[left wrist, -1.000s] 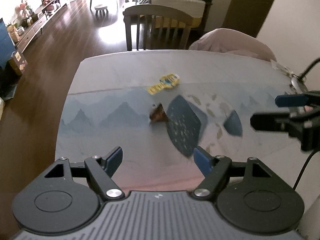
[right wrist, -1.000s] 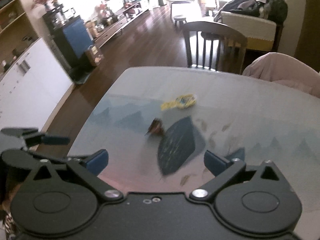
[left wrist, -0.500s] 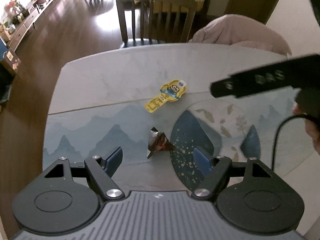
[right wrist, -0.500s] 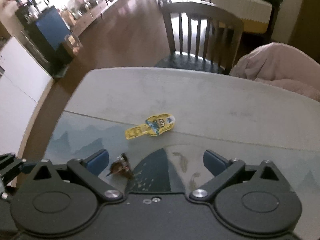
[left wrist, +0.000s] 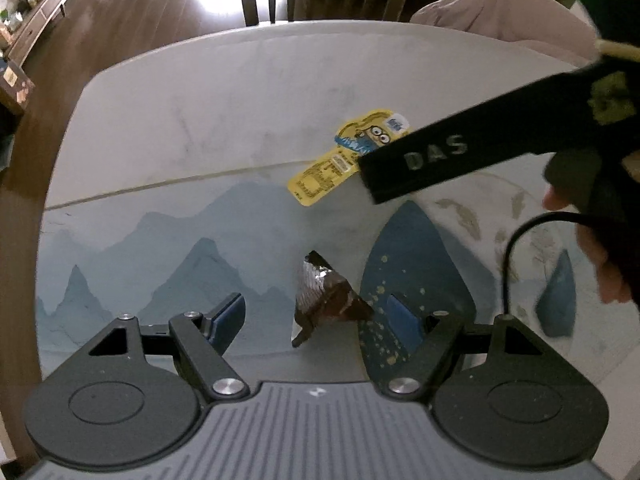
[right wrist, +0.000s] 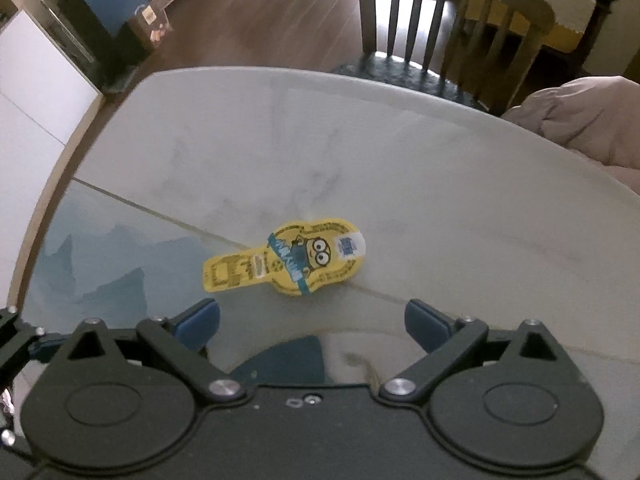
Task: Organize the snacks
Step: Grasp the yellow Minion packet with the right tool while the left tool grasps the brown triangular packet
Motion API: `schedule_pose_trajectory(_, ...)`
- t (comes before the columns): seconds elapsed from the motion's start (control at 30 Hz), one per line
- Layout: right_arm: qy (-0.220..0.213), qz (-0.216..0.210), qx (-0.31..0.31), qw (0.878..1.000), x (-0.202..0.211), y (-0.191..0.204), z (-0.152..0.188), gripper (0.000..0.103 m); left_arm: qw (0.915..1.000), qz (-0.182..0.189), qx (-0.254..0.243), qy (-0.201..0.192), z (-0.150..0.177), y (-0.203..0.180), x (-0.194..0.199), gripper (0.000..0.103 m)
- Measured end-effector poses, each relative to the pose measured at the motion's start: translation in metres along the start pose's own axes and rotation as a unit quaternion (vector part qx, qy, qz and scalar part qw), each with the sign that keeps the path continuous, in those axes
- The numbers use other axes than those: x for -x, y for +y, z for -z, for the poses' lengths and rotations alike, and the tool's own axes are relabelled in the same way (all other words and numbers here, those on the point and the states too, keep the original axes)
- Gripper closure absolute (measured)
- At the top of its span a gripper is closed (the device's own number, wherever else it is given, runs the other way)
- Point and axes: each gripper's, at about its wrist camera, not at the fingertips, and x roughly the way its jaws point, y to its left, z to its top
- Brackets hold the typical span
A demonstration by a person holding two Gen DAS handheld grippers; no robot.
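A brown foil-wrapped snack (left wrist: 324, 300) lies on the printed mat (left wrist: 160, 264). My left gripper (left wrist: 318, 318) hangs over it, open, with the snack showing in the gap between the blue pads (left wrist: 230, 316) and nearer the right one, untouched. A yellow cartoon-printed snack pack (right wrist: 284, 260) lies flat across the mat's far edge, also visible in the left wrist view as the yellow pack (left wrist: 344, 156). My right gripper (right wrist: 312, 322) is open just short of it, with nothing between its fingers. The right tool's black side bar (left wrist: 460, 152) covers part of the pack.
The white marble table (right wrist: 400, 152) ends in a rounded far edge with a wooden chair (right wrist: 440, 8) behind it. Pink cloth (right wrist: 580, 120) lies at the far right. A hand (left wrist: 600, 256) and black cable (left wrist: 516, 240) are at the right of the left wrist view.
Both grippers have come down and forward over the table. The brown snack now sits in the left gripper's gap, and the yellow pack is close ahead of the right one. Jaw widths look unchanged.
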Motion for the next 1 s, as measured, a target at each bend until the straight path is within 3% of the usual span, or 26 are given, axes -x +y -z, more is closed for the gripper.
schedule_pose_trajectory(0.13, 0.01, 0.005, 0.018, 1.0, -0.023, 0.007, -0.007, 0.008, 0.9999, 0.008, 0.002, 0.007, 0.0, 0.003, -0.011, 0.025)
schedule_pose_trajectory(0.33, 0.014, 0.034, 0.115, 0.993, -0.035, 0.024, -0.012, 0.008, 0.9998, 0.005, -0.012, 0.013, 0.0, 0.0, -0.023, 0.026)
schedule_pose_trajectory(0.5, 0.024, 0.044, 0.134, 0.99, -0.048, 0.018, -0.019, 0.01, 0.9998, 0.006, -0.017, 0.013, 0.001, -0.004, -0.028, 0.026)
schedule_pose_trajectory(0.6, 0.006, 0.031, 0.144, 0.989, -0.049, 0.018, -0.018, 0.01, 0.9998, 0.004, -0.017, 0.009, 0.003, -0.003, -0.028, 0.026)
schedule_pose_trajectory(0.7, -0.008, 0.023, 0.166, 0.986, -0.046, 0.021, -0.014, 0.018, 0.9998, 0.002, -0.016, 0.009, 0.006, -0.002, -0.03, 0.037)
schedule_pose_trajectory(0.8, -0.017, 0.019, 0.182, 0.983, -0.04, 0.026, -0.01, 0.032, 0.9998, 0.002, -0.015, 0.009, 0.008, -0.001, -0.032, 0.043)
schedule_pose_trajectory(0.87, -0.019, 0.017, 0.183, 0.983, -0.036, 0.025, -0.005, 0.033, 0.9998, 0.001, -0.016, 0.011, 0.009, -0.002, -0.034, 0.056)
schedule_pose_trajectory(1.0, -0.028, 0.016, 0.177, 0.984, -0.035, 0.024, -0.002, 0.033, 0.9998, -0.004, -0.018, 0.005, 0.01, -0.003, -0.033, 0.063)
